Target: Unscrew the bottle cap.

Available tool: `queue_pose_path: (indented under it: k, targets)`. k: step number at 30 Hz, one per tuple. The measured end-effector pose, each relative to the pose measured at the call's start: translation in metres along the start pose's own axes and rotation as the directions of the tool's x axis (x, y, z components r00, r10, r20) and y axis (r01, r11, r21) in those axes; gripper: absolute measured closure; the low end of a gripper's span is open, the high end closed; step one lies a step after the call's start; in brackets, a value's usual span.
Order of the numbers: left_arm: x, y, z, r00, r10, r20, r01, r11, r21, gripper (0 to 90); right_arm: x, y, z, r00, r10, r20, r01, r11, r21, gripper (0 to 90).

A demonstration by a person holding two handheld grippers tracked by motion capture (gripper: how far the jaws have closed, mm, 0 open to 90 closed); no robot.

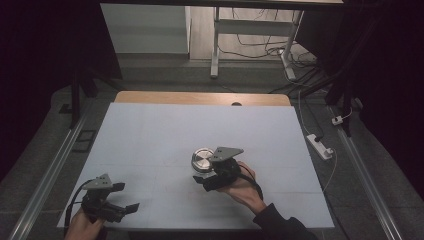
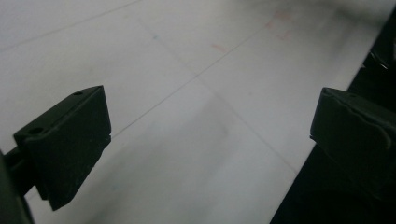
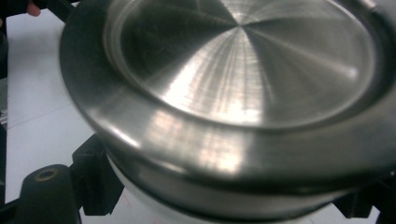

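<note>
Right gripper [image 1: 206,181] clenched on the round brushed-steel lidded container [image 1: 202,159], steadying it mid-desk [image 1: 150,135]; left gripper [image 1: 127,197], jaws released, waits at the near-left corner.

I note a silver metal lid [image 1: 202,159] with radial brushed sheen, black jaws, grey top plates, white tabletop [image 1: 165,135], wooden far edge.

the room is dim, its sides falling into black. a white sheet [image 1: 150,145] covers the table [image 1: 200,97], whose wooden far edge shows. beyond stands a white desk frame [image 1: 216,45] amid loose cables [image 1: 260,50] on grey floor [image 1: 165,75]. a power strip [image 1: 320,146] lies at right.
</note>
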State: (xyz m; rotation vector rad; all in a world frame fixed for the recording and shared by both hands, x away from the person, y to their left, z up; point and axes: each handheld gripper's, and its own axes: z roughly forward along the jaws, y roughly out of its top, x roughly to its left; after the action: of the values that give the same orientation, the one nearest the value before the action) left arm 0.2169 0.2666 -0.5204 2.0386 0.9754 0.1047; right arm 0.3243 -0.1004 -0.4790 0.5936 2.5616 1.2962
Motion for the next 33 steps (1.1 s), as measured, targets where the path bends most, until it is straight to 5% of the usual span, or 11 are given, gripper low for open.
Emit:
queue_pose_path:
  k: [2,13,22,33]
  targets:
    - [-0.002,0.005,0.002,0.999,0.045,0.0,-0.045,0.9989,-0.016,0.0,0.001,0.001,-0.001,1.0,-0.008,-0.005,0.008,1.0,0.0,14.9]
    - [-0.001,0.025,0.008,0.9959,0.091,-0.002,-0.091,0.9926,-0.081,0.0,0.0,0.001,-0.002,0.9999,-0.006,-0.009,0.006,1.0,-0.005,14.9]
    - [0.001,0.048,0.018,0.9946,0.103,0.011,-0.101,0.9899,-0.099,0.0,-0.001,0.002,-0.006,0.9997,-0.019,-0.013,0.018,1.0,-0.011,14.9]
    - [-0.003,0.087,0.041,0.9828,0.174,0.061,-0.169,0.9819,-0.086,0.0,-0.001,0.002,-0.007,0.9993,-0.032,-0.021,0.032,0.999,-0.012,14.9]
